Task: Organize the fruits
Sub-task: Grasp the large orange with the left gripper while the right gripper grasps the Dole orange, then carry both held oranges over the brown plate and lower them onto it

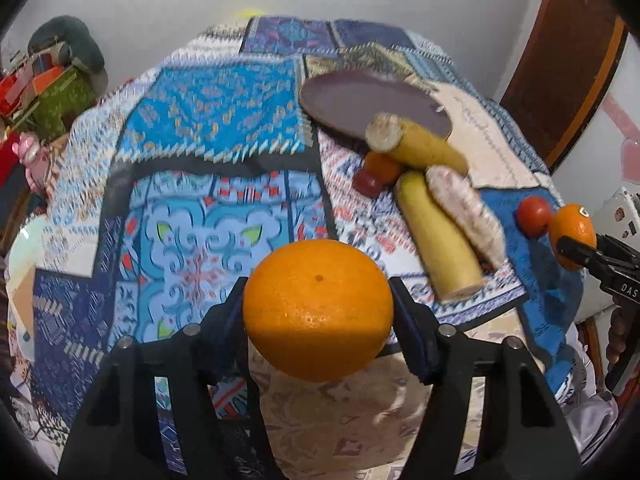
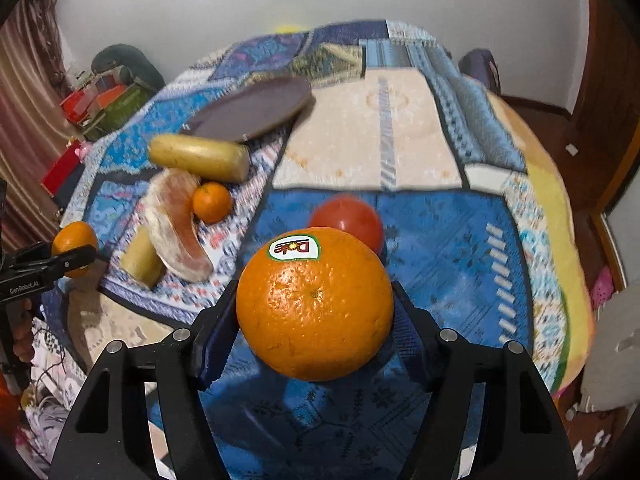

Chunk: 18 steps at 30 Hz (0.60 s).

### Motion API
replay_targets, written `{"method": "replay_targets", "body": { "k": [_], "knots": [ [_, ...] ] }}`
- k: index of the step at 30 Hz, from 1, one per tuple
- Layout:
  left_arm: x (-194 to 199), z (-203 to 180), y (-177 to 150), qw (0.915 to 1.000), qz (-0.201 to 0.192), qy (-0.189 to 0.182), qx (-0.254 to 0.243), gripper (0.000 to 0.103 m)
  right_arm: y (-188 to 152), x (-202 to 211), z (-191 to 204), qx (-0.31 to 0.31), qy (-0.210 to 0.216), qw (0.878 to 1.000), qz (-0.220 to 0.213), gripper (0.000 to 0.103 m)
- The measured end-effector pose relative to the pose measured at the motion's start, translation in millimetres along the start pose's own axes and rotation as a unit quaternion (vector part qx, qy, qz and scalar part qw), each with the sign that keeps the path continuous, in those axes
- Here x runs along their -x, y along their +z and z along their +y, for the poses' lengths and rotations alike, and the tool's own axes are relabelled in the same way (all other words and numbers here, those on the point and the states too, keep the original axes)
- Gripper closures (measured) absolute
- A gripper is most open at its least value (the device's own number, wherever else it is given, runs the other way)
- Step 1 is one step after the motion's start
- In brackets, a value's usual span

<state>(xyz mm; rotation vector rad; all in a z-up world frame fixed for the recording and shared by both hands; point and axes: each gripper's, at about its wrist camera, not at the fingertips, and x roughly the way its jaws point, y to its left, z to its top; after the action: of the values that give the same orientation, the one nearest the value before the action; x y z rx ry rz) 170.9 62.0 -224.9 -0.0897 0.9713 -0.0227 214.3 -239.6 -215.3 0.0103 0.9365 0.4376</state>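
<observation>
Oranges: two, each clamped in one of the tongs and held above the quilt.
Left tongs (image 1: 318, 312): closed on a plain orange (image 1: 318, 310), fingers pressing its left and right sides; it fills the lower centre of the left wrist view.
Right tongs (image 2: 314, 308): closed on the stickered orange (image 2: 314, 306), whose label faces up; it sits at lower centre of the right wrist view.
Cross views: the right tongs with their orange show at the right edge of the left wrist view; the left tongs with theirs show at the left edge of the right wrist view.
Quilt (image 1: 208, 120): blue patchwork covering a bed, filling the middle of both views.
Plate (image 2: 256, 110): dark brown, bare, lying on the quilt in the upper middle.
Bananas: one (image 2: 198, 157) just below the plate, another (image 2: 142, 258) lower left, both peeled at one end.
Pomelo segment (image 2: 178, 224): pink, curved, resting across the lower banana.
Small orange (image 2: 212, 203): just beside the pomelo segment, right of it.
Tomato (image 2: 348, 218): red, on a blue patch directly behind the stickered orange.
</observation>
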Motion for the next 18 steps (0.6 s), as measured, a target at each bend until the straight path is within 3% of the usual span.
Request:
{"method": "replay_targets", "body": {
  "k": [18],
  "knots": [
    [49.7, -0.8, 67.8, 0.9950, -0.099, 0.013, -0.004, 0.037, 86.1, 49.1, 29.6, 0.054, -0.004, 0.988, -0.144, 0.036]
  ]
}}
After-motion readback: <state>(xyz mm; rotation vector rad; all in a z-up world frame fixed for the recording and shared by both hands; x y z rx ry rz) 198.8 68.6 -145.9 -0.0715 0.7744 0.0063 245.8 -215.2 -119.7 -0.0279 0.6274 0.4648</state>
